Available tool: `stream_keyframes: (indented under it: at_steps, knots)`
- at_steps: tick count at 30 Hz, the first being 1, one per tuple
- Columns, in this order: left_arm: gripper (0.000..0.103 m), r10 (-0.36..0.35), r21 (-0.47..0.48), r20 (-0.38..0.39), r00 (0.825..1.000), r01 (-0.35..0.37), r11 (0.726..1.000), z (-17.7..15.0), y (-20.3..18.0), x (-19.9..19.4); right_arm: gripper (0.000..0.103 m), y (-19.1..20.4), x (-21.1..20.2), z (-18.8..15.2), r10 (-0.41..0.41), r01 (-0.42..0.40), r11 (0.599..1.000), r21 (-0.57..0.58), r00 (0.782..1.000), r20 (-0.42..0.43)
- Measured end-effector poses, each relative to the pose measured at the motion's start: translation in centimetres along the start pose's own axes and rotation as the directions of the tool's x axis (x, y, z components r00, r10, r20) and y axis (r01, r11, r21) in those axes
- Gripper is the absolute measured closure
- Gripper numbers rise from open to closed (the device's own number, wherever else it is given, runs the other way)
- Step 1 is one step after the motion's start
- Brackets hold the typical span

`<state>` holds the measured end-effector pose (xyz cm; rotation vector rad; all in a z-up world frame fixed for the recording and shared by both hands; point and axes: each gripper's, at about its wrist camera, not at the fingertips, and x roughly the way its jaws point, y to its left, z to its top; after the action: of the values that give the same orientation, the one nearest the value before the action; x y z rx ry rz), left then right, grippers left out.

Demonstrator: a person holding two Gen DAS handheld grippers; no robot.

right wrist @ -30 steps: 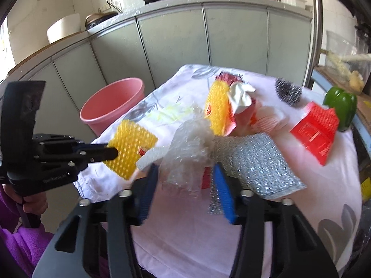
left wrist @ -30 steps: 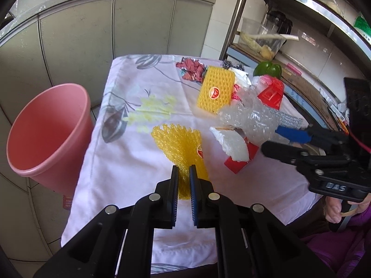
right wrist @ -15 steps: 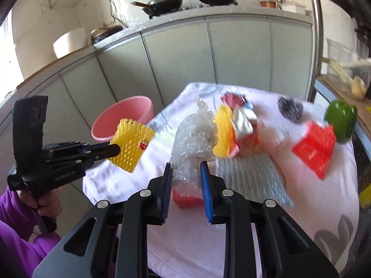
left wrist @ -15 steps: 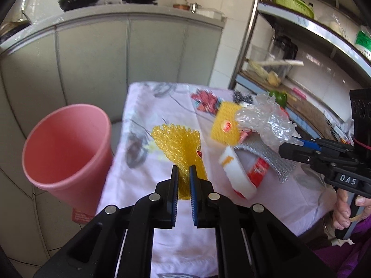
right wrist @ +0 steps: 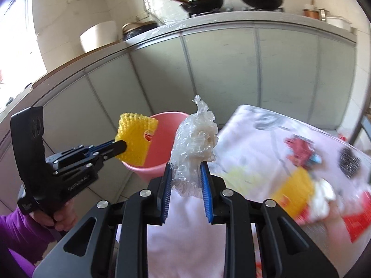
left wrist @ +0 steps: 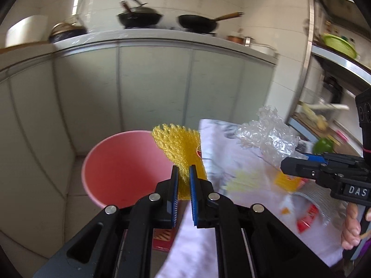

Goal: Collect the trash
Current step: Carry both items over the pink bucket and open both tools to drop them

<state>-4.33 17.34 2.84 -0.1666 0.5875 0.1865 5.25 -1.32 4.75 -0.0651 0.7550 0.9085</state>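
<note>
My left gripper (left wrist: 183, 171) is shut on a yellow foam net sleeve (left wrist: 179, 146) and holds it in the air at the near rim of the pink bucket (left wrist: 120, 169). It also shows in the right wrist view (right wrist: 123, 147) with the sleeve (right wrist: 135, 142) in front of the bucket (right wrist: 162, 139). My right gripper (right wrist: 186, 169) is shut on a crumpled wad of clear bubble wrap (right wrist: 196, 139), lifted above the table's left edge; it shows in the left wrist view (left wrist: 292, 164) with the wrap (left wrist: 269, 136).
The table with a floral white cloth (right wrist: 255, 134) holds a second yellow net sleeve (right wrist: 292, 190), red packaging (right wrist: 357, 222), white scraps, a steel scourer (right wrist: 350, 159) and a green pepper (left wrist: 322, 144). Grey kitchen cabinets (left wrist: 150, 83) stand behind the bucket; a metal shelf rack (left wrist: 308, 53) is at the right.
Both grippers have lifted their loads off the table and swung left toward the pink bucket. The right gripper closed on the bubble wrap during this second.
</note>
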Motion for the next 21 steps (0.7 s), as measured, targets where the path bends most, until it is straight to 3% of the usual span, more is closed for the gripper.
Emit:
stream_keyframes:
  at_steps: [8,17,20,21]
  knots:
    - [0.094,0.124,-0.110,-0.083,0.989,-0.132,0.985,-0.3,5.4,3.5,0.078,3.4,8.0,2.6,0.069,-0.073,0.996,-0.041,0.993,-0.095]
    - [0.093,0.159,-0.136,-0.155,0.975,-0.180,0.974,-1.0,7.7,6.0,0.078,4.9,14.6,2.4,0.077,-0.082,0.997,-0.017,0.977,-0.200]
    - [0.089,0.162,-0.145,-0.161,0.974,-0.186,0.972,-1.0,7.8,6.6,0.073,4.7,15.6,2.4,0.084,-0.087,0.996,-0.004,0.971,-0.223]
    - [0.083,0.159,-0.149,-0.162,0.974,-0.183,0.972,-1.0,7.8,6.7,0.067,4.7,15.8,2.4,0.082,-0.085,0.996,-0.003,0.971,-0.225]
